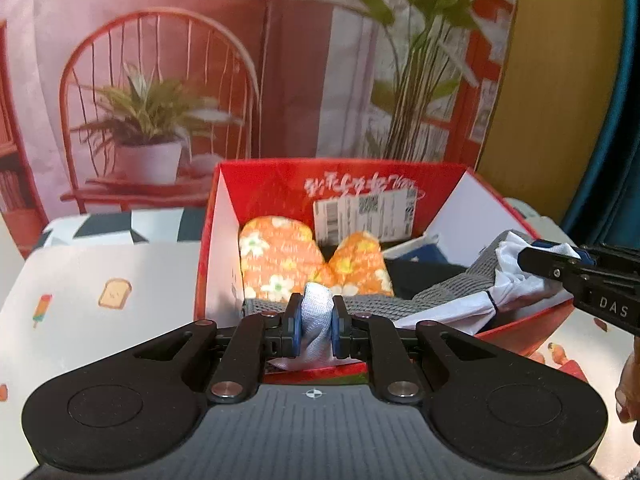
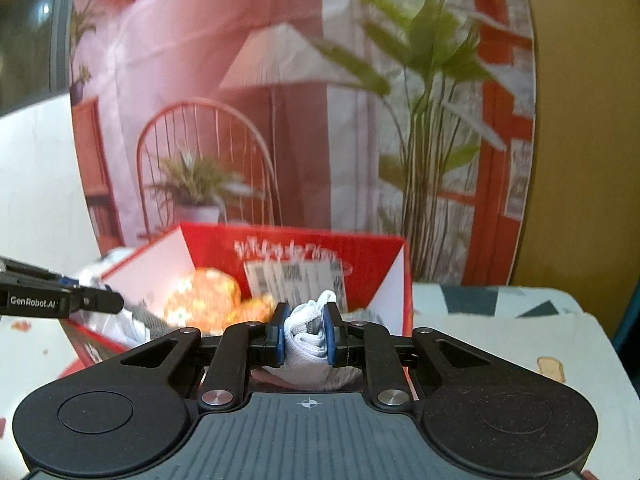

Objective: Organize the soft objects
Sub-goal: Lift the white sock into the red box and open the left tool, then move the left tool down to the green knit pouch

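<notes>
Standing on a patterned worktop: one red box, open-topped, white inside. Contents: grey knit cloth, orange flowered mitts. Held over the box's near edge: white cloth, stretched between both grippers. Left gripper fingers clenched on one end; right gripper fingers clenched on the other end.

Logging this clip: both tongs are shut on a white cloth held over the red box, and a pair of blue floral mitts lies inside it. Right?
Not quite. The mitts in the red box are orange floral, as the left wrist view shows. Left tongs and right tongs are each shut on the white cloth.
</notes>
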`<action>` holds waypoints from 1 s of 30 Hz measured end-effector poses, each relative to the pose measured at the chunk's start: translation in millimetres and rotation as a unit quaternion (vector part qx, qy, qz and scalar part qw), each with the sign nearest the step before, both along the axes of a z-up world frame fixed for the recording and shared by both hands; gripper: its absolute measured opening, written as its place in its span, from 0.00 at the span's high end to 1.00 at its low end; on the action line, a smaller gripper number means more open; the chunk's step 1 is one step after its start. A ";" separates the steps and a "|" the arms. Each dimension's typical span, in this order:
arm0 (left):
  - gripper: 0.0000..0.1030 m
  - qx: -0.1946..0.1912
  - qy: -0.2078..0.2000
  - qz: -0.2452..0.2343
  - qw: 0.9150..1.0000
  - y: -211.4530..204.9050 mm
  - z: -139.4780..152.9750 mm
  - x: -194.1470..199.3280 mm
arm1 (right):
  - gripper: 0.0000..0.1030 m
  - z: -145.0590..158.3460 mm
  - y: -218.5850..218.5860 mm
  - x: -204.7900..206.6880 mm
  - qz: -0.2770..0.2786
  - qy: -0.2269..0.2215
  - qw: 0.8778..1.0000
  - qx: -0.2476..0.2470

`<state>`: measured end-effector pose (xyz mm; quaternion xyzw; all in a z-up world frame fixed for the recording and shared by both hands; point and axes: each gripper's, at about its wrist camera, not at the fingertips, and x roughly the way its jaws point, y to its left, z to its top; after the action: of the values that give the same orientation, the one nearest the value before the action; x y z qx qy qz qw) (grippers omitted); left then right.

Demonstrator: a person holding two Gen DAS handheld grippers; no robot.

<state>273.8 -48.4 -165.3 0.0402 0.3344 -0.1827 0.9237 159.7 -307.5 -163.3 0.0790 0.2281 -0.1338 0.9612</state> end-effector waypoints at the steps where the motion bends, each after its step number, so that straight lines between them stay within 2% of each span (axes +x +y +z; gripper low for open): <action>1: 0.86 0.001 0.005 0.001 1.000 -0.1 -1.7 2.4 | 0.84 -2.4 -0.7 1.9 -0.003 0.007 1.000 0.005; 6: 0.86 0.008 0.003 0.007 1.000 -2.2 -4.1 5.3 | 0.84 -10.3 -10.9 3.5 -0.021 0.021 0.999 0.044; 9: 0.83 0.021 -0.005 0.001 1.000 -5.4 -2.4 3.8 | 0.82 -10.9 -14.3 0.3 -0.027 0.021 0.998 0.047; 11: 0.81 0.017 -0.008 -0.003 1.000 -2.9 -0.1 2.2 | 0.79 -9.6 -14.5 -2.0 -0.030 0.015 0.998 0.045; 12: 0.73 0.013 -0.009 -0.007 1.000 -1.7 1.4 1.6 | 0.75 -8.2 -14.0 -3.6 -0.030 0.009 0.999 0.042; 13: 0.57 0.010 -0.012 -0.010 1.000 0.8 3.5 -0.1 | 0.71 -6.7 -12.3 -5.7 -0.031 0.004 0.999 0.034; 14: 0.48 0.008 -0.018 -0.011 1.000 2.5 5.3 -1.9 | 0.71 -5.0 -10.1 -7.9 -0.033 0.000 0.999 0.022; 15: 0.35 0.005 -0.025 -0.011 1.000 3.7 7.5 -4.8 | 0.69 -3.2 -8.0 -10.4 -0.034 -0.004 0.999 0.011; 16: 0.26 0.001 -0.036 -0.011 0.999 6.8 10.5 -8.7 | 0.64 -1.2 -6.5 -12.9 -0.034 -0.010 0.999 0.005; 17: 0.22 -0.001 -0.042 -0.011 0.999 8.7 12.9 -12.4 | 0.60 0.7 -4.9 -16.5 -0.034 -0.019 0.999 0.003; 19: 0.12 -0.011 -0.048 -0.010 0.999 13.5 18.0 -19.6 | 0.46 4.4 -1.4 -24.5 -0.034 -0.039 0.999 0.000; 22: 0.10 -0.025 -0.051 -0.016 0.998 18.1 24.2 -30.7 | 0.40 7.5 5.8 -33.5 -0.028 -0.053 0.998 -0.006; 25: 0.09 -0.020 -0.062 -0.020 0.998 20.1 25.8 -45.8 | 0.33 7.7 14.9 -42.7 -0.013 -0.059 0.998 -0.004; 30: 0.09 -0.024 -0.083 -0.023 0.996 30.5 20.5 -75.9 | 0.33 2.8 36.1 -61.8 0.008 -0.071 0.997 -0.011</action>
<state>197.9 -17.9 -144.8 0.0409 0.2508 -0.2075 0.9447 97.9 -271.4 -160.4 0.0761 0.1581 -0.1225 0.9768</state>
